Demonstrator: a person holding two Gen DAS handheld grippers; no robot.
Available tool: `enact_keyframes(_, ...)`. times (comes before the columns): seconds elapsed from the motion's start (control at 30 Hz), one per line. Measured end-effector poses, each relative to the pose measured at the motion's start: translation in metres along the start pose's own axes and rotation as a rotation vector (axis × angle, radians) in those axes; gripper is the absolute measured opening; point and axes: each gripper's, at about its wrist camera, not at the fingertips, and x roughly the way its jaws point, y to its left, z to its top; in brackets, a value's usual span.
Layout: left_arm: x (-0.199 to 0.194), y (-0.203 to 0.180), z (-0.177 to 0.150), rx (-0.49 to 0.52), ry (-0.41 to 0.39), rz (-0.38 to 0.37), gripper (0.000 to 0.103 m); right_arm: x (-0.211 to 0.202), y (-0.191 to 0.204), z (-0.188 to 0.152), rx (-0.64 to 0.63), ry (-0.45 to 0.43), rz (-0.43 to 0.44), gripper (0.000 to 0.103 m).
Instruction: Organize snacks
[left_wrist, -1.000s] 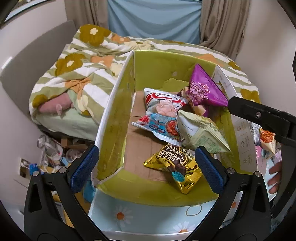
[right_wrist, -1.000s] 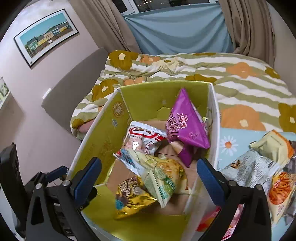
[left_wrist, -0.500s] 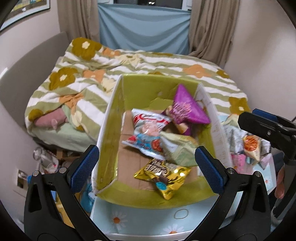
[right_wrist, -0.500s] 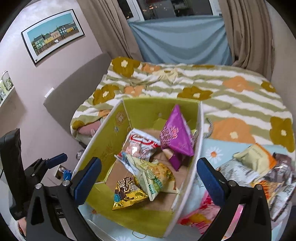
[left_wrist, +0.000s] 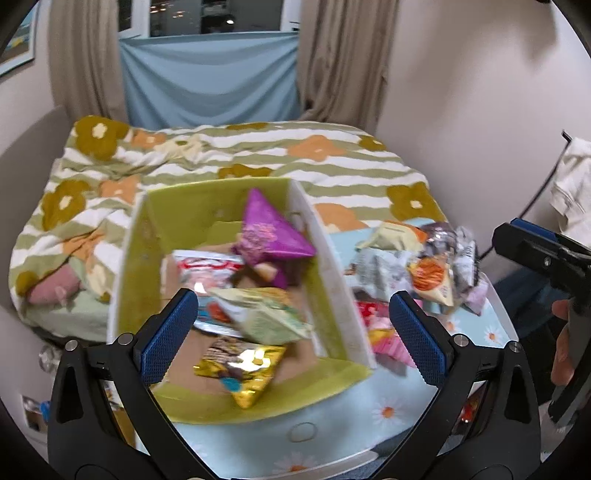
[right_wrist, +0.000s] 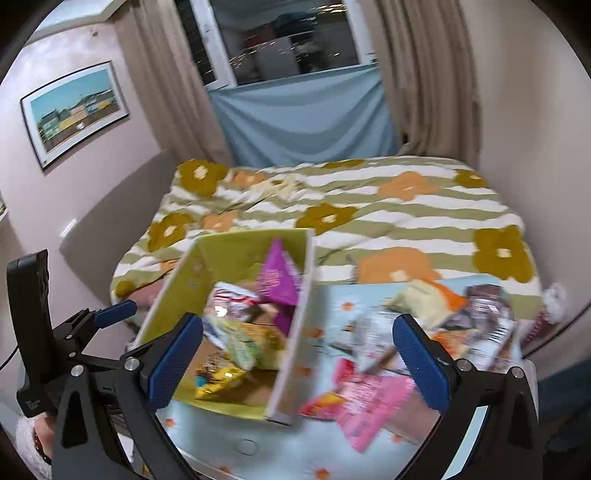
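Bedroom, floral-cloth table (left_wrist: 388, 410) before bed. Green-lined box (left_wrist: 140, 266) on table, long axis running away toward bed (right_wrist: 369, 206), snack packets inside. Loose snacks (left_wrist: 428, 266) right of it. Left gripper (left_wrist: 293, 325) and right gripper (right_wrist: 297, 349) both spread wide, empty.

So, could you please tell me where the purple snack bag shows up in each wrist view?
Left wrist: purple snack bag stands at the back of the green box, centre frame.
Right wrist: the bag leans against the box's right wall, left of centre.
Shared landmark: the flowered bedspread behind the box.
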Motion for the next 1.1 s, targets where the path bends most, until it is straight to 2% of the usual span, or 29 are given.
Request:
enact_keyframes(0.23, 0.009, -0.065, -0.002, 0.046, 0.004, -0.008, 0.103, -0.030, -0.068, -0.020, 0.057, -0.022, -0.057, 0.103)
enact_keyframes(0.4, 0.027, -0.116, -0.003, 0.014, 0.024, -0.018, 0.103, -0.037, -0.117, -0.029, 0.033, 0.006, -0.050, 0.103)
enact_keyframes(0.6, 0.062, -0.180, -0.010, 0.049, 0.061, -0.014, 0.103, -0.040, -0.172, -0.046, -0.018, 0.054, -0.011, 0.103)
enact_keyframes(0.7, 0.085, -0.202, -0.014, 0.066, 0.082, -0.008, 0.103, -0.032, -0.202, -0.051, -0.044, 0.087, 0.025, 0.103)
enact_keyframes(0.9, 0.132, -0.224, -0.026, 0.115, 0.114, 0.021, 0.103, -0.003, -0.235, -0.062, -0.128, 0.131, 0.097, 0.103)
enact_keyframes(1.1, 0.175, -0.235, -0.038, 0.236, 0.151, 0.060, 0.103, 0.034, -0.252, -0.077, -0.203, 0.176, 0.157, 0.103)
